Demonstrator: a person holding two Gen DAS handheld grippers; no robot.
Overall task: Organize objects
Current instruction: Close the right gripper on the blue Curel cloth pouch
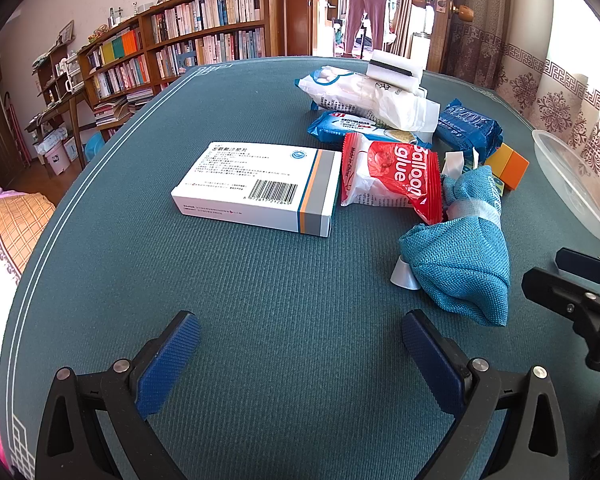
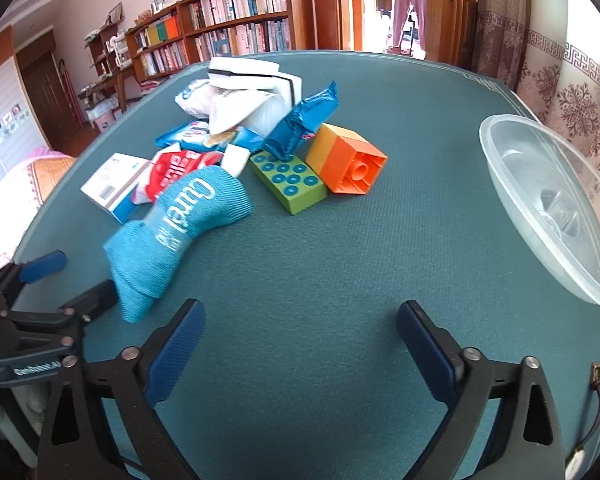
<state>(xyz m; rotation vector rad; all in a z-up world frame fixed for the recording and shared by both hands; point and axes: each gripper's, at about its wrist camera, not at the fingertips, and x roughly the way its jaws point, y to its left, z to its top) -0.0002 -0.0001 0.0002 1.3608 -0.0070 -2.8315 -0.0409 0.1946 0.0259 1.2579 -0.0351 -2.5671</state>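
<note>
A heap of items lies on the teal table (image 1: 260, 300). It holds a white medicine box (image 1: 260, 188), a red "Balloon glue" packet (image 1: 392, 176), a teal cloth pouch (image 1: 464, 256), blue snack packets (image 1: 468, 128), a white bag (image 1: 364, 96) and an orange-yellow block (image 1: 508, 164). My left gripper (image 1: 300, 344) hangs open over bare table in front of the box, nothing between its fingers. My right gripper (image 2: 300, 340) is open too, short of the green brick (image 2: 288, 182) and the orange-yellow block (image 2: 346, 160). The pouch (image 2: 180, 232) lies just left of it.
A clear plastic bowl (image 2: 548, 200) stands at the table's right edge, by the curtain. A white and black sponge (image 2: 256, 74) tops the far end of the heap. Each gripper shows in the other's view: right gripper (image 1: 544, 270), left gripper (image 2: 86, 276). A thin cable (image 2: 596, 400) lies at the near right.
</note>
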